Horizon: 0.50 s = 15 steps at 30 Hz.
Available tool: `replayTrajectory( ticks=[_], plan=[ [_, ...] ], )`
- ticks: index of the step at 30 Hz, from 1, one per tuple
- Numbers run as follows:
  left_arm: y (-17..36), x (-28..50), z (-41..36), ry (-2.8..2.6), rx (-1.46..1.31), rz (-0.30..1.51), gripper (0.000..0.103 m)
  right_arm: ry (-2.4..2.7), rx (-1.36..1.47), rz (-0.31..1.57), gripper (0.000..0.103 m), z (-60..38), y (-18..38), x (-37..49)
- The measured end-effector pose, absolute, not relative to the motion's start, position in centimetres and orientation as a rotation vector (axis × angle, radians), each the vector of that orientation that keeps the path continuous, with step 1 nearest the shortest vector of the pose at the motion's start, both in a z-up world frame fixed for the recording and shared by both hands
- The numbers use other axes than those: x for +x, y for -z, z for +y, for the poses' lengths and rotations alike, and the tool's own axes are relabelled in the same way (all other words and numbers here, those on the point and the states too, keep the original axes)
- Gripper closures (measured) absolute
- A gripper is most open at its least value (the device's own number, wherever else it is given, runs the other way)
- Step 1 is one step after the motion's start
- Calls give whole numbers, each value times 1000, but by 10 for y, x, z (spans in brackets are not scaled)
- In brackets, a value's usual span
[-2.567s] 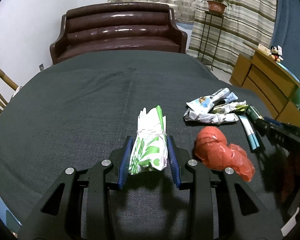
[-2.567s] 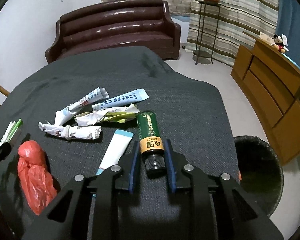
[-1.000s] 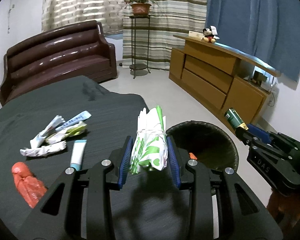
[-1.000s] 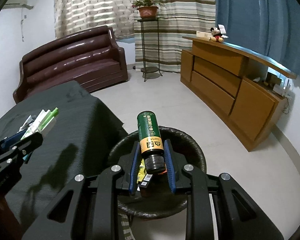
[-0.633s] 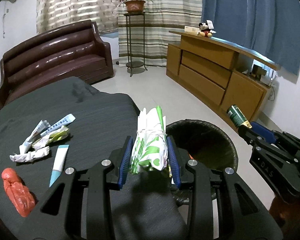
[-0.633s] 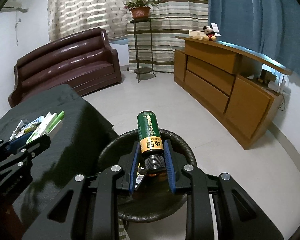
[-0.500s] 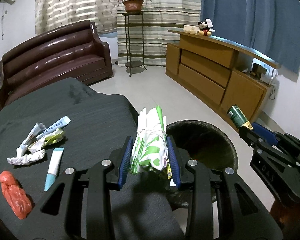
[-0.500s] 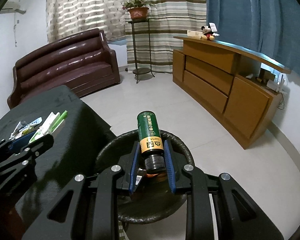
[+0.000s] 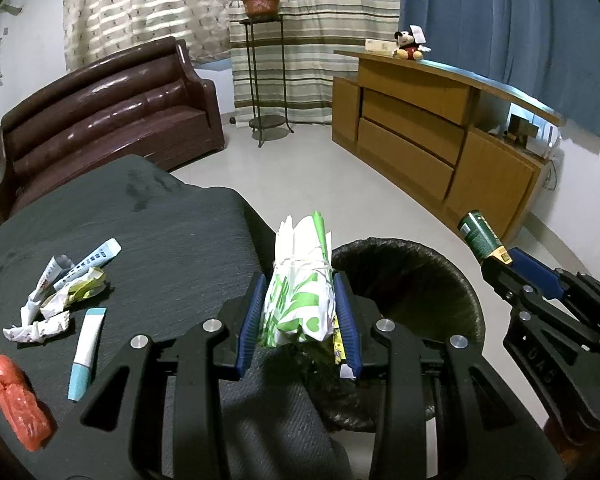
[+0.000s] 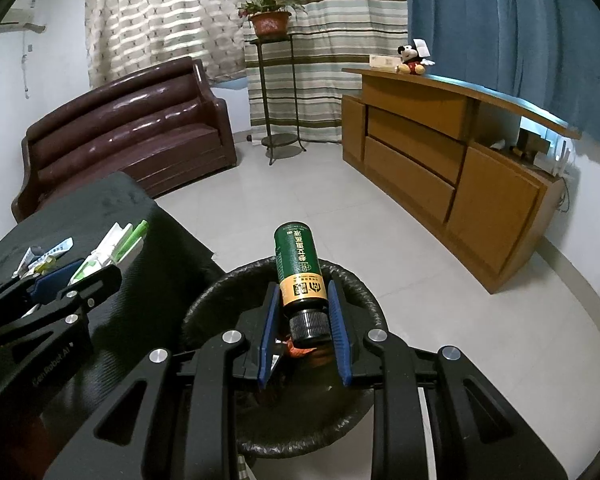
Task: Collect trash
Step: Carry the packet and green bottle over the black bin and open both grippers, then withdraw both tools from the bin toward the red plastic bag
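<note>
Sofa [image 9: 100, 120] is looking like glossy leather, cabinet [image 9: 440, 132] matt wood, surface [image 9: 172, 248] is wearing rough dark cloth, floor [image 10: 340, 216] is showing smooth tiles.

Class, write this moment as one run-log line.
left gripper: grips green-white packet beside bin | right gripper: grips green bottle over bin | table trash: remains

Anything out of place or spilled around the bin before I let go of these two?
Nothing stands out. The black-lined round bin stands upright with no litter on the floor around it; the green bottle and the green-and-white wrapper bundle sit firmly gripped.
</note>
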<state>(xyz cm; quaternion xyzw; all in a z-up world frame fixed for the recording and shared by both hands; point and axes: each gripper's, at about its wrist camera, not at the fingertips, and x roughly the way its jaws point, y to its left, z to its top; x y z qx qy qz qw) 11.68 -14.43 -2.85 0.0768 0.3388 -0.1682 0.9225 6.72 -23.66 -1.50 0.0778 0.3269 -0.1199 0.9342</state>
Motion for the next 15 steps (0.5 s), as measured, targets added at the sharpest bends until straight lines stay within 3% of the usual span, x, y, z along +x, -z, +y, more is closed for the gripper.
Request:
replayTrajectory(
  ticks=[3,6,12,15],
  plan=[
    [31,119,-149,349,176,709,68,234,167,688,76,-239,19,73],
    [32,119,-149,351,175,713,63,237,179,696,63,-242,22,75],
    [33,122,-148,338,160,718,51,260,162,684,62,-243,20,73],
    [30,121,-144,330,150,715,49,267,163,677,59,-242,18,71]
  ],
)
